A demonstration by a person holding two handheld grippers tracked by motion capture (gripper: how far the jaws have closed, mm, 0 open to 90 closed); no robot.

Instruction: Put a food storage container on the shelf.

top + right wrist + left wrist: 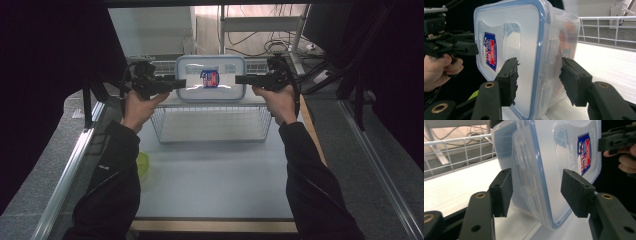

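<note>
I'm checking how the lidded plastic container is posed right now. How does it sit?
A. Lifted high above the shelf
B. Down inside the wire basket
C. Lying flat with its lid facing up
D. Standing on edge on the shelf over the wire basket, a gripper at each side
D: the container stands on edge on the shelf, with the left gripper and right gripper at its sides.

Two forearms in dark sleeves reach forward from the near edge, hands level with each other on either side of the clear plastic container point(210, 79). The left gripper point(181, 83) points inward at the container's left end, jaws standing apart astride its rim, pads clear of it. The right gripper point(240, 79) mirrors it at the right end, jaws likewise spread around the rim.
</note>
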